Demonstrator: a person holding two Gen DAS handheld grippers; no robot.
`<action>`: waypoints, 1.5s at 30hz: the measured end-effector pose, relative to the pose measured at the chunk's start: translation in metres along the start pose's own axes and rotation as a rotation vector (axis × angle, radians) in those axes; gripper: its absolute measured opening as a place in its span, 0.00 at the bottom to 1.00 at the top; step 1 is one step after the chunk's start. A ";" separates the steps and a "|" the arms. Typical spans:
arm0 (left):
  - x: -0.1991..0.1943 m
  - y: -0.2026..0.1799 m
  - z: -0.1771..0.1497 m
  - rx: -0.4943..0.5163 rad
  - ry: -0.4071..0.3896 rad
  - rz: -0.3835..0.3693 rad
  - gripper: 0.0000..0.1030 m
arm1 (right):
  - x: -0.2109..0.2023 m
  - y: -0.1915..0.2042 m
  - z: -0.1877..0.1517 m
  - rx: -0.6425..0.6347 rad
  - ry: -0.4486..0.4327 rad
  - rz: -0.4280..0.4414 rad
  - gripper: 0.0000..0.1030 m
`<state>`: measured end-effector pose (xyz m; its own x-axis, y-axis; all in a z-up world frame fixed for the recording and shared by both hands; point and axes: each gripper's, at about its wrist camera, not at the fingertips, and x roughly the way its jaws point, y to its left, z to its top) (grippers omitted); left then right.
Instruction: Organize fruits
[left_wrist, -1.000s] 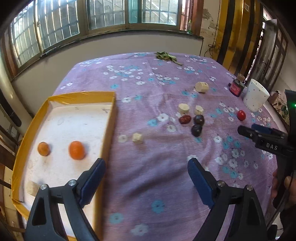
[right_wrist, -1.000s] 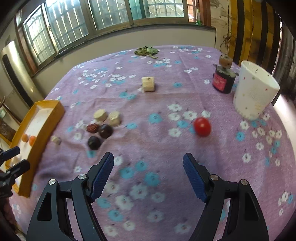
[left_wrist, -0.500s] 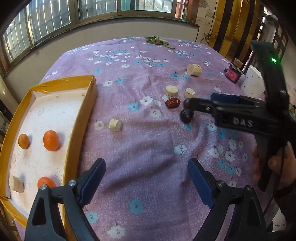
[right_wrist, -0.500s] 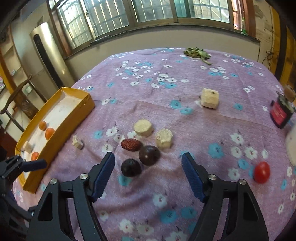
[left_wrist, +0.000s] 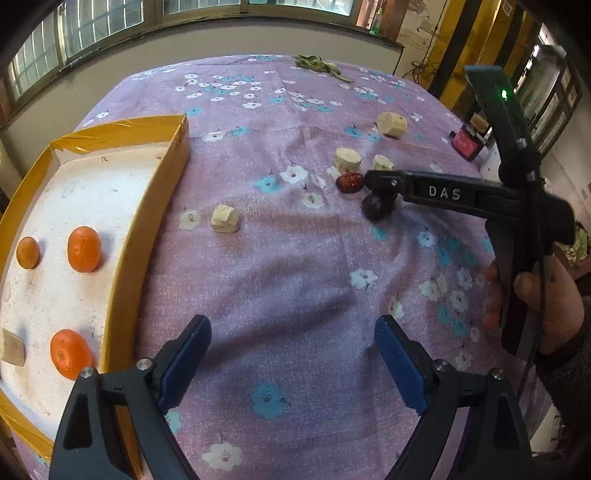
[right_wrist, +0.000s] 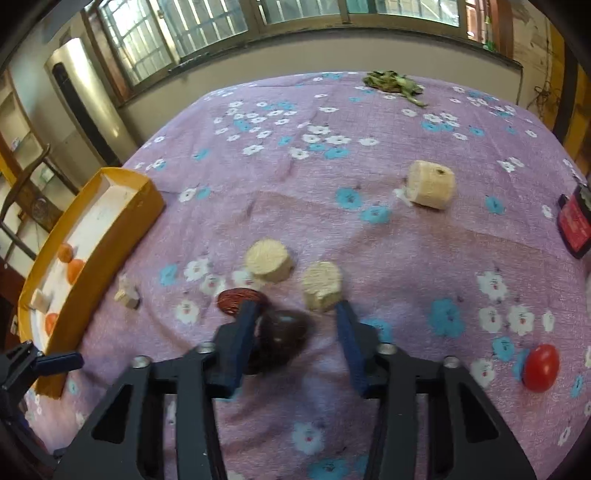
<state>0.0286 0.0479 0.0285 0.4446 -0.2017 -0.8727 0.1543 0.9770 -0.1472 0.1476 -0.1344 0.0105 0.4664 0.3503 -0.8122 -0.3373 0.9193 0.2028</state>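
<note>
Right hand-held gripper (right_wrist: 295, 325) closing around dark fruit (right_wrist: 282, 330), gap remaining.

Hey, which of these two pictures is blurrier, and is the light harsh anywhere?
Right wrist view: motion-smeared around the dark fruit by the right tool. Left wrist view: sharp, with soft shadows on the tablecloth. Both bulge with fisheye curvature.

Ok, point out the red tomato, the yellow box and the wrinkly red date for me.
red tomato (right_wrist: 541, 367), right wrist view, middle of its skin.
yellow box (left_wrist: 122, 273), left wrist view, its near side wall.
red date (left_wrist: 348, 181), left wrist view, middle of its wrinkled top.
</note>
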 end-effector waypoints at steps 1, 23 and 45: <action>0.000 0.001 0.001 -0.005 -0.007 -0.009 0.89 | -0.002 -0.005 -0.002 0.012 0.000 0.005 0.35; 0.065 -0.061 0.068 0.094 -0.030 -0.050 0.57 | -0.075 -0.092 -0.065 0.232 -0.029 -0.052 0.48; 0.062 -0.065 0.056 0.178 -0.145 -0.068 0.28 | -0.053 -0.128 -0.035 0.131 -0.084 -0.195 0.39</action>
<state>0.0954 -0.0324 0.0105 0.5479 -0.2866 -0.7859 0.3358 0.9358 -0.1072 0.1371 -0.2764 0.0080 0.5805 0.1731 -0.7956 -0.1285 0.9844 0.1204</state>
